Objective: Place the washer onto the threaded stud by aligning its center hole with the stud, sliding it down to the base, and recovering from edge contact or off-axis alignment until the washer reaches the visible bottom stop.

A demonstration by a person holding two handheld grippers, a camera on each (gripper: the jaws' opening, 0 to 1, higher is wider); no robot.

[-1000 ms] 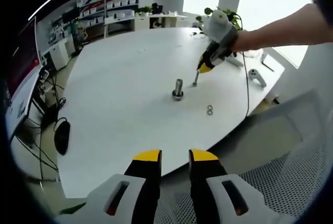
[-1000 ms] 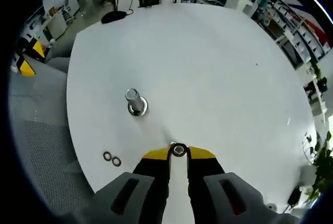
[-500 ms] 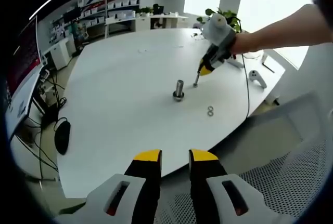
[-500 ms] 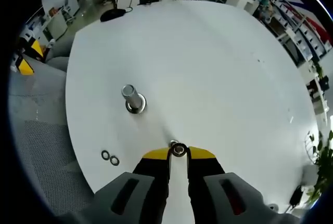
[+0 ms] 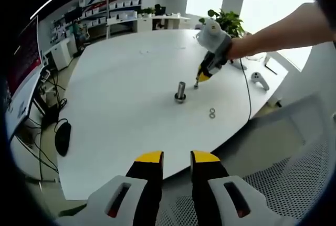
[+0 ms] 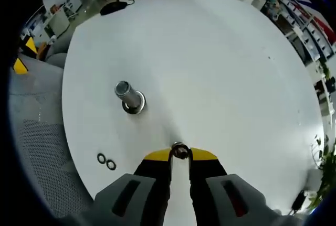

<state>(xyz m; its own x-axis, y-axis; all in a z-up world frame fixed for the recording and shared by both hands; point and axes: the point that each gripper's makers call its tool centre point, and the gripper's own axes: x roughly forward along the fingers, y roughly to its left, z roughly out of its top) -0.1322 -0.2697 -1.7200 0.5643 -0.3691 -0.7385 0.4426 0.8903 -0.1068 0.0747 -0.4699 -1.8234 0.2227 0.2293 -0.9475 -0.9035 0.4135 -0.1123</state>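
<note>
A metal threaded stud [image 6: 126, 98] stands upright on its round base on the white table [image 6: 220, 68]. My right gripper [image 6: 179, 153] is shut on a small steel washer [image 6: 179, 151] held at its yellow tips, lifted a little off the table to the right of the stud. In the left gripper view the stud [image 5: 180, 92] is mid-table, and the right gripper [image 5: 202, 75] hangs just right of it on a person's arm. My left gripper [image 5: 176, 158] hovers off the table's near edge, its jaws a small gap apart with nothing between them.
Two spare washers [image 6: 105, 161] lie near the table edge; in the left gripper view the same spare washers [image 5: 212, 113] lie right of the stud. A mesh chair seat [image 5: 273, 184] sits below the table edge. A black mouse [image 5: 62, 138] lies at the left, with shelves and a plant behind.
The right gripper has carried the washer closer to the stud and slightly higher. The left gripper has stayed still.
</note>
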